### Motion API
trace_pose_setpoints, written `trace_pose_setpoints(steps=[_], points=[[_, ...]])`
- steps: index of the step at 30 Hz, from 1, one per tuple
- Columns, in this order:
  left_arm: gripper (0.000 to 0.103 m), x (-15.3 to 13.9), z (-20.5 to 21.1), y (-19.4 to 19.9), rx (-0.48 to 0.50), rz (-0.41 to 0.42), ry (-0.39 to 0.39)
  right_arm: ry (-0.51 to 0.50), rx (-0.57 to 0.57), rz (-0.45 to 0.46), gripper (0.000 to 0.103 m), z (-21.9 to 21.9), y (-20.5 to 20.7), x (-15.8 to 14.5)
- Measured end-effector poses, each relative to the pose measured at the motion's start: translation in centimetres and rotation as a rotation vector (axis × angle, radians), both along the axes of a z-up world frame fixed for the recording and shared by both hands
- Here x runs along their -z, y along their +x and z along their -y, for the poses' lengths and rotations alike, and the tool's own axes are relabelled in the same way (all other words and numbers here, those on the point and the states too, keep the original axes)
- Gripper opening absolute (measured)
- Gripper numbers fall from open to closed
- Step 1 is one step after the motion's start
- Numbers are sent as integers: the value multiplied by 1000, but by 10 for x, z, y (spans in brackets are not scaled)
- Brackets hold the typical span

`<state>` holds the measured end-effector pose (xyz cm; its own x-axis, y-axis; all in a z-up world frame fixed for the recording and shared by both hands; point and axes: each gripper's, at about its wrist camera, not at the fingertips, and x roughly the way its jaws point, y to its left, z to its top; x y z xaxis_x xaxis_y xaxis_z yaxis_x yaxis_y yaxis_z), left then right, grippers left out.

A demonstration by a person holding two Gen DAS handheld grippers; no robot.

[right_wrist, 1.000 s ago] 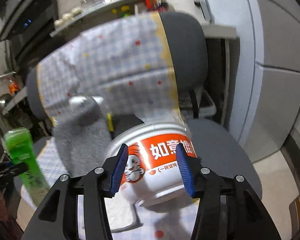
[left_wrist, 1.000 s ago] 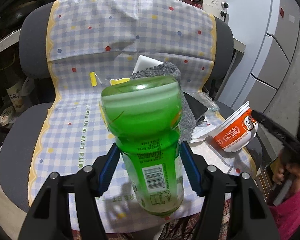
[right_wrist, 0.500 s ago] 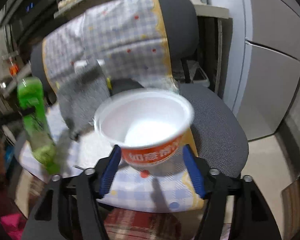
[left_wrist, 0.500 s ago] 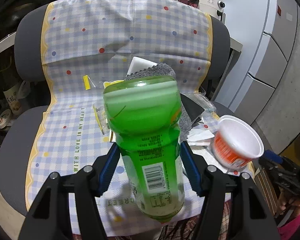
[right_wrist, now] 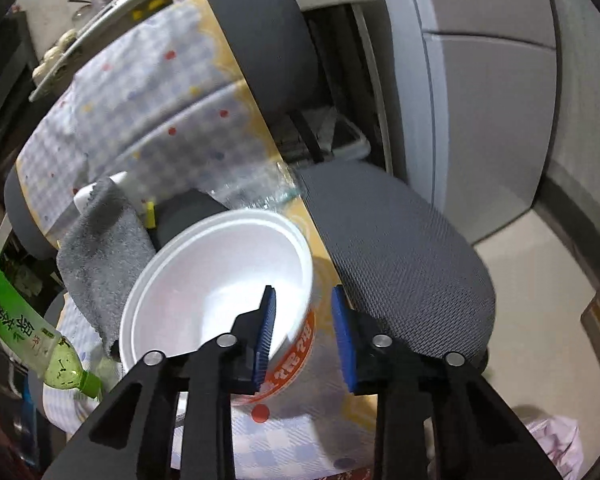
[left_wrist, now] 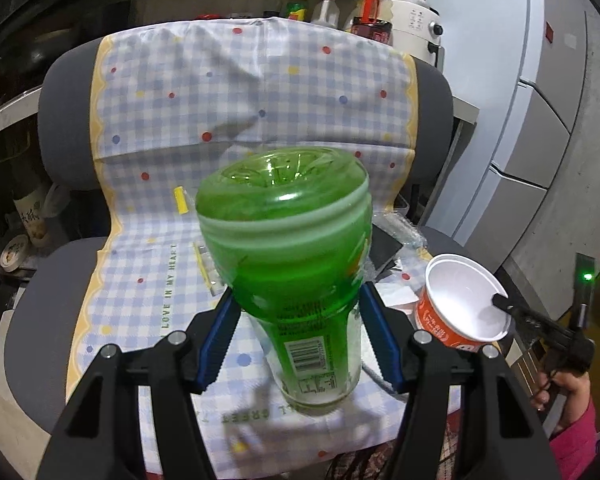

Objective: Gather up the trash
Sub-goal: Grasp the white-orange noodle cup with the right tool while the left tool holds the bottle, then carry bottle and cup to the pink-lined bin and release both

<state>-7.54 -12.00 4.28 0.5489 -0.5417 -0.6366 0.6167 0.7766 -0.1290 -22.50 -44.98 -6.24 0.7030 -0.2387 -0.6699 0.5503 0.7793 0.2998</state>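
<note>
A grey chair (left_wrist: 52,280) draped in a checked cloth (left_wrist: 236,100) serves as the surface. The green bottle (left_wrist: 296,276) is clamped upside down by the left gripper (left_wrist: 300,340). Just right, the noodle bowl's (right_wrist: 216,284) wall is straddled by the right gripper (right_wrist: 304,340), whose jaws have just been closing, apparently not yet pinching, for lifting out.

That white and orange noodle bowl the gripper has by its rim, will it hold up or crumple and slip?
The noodle bowl looks like thin foam and is empty, so it is probably very light. The right gripper, whose jaws have just been closing, straddles one wall at the rim; a hard squeeze might dent it. Held at one edge, it may swing or tilt.
</note>
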Motion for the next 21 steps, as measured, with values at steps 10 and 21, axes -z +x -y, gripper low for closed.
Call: trace_pose_setpoints(steps=[10, 21], points=[[59, 0, 31, -27, 95, 0, -33, -112, 17, 57, 6, -18, -42, -37], [59, 10, 109, -106, 435, -27, -141, -183, 218, -19, 7, -18, -167, -62]])
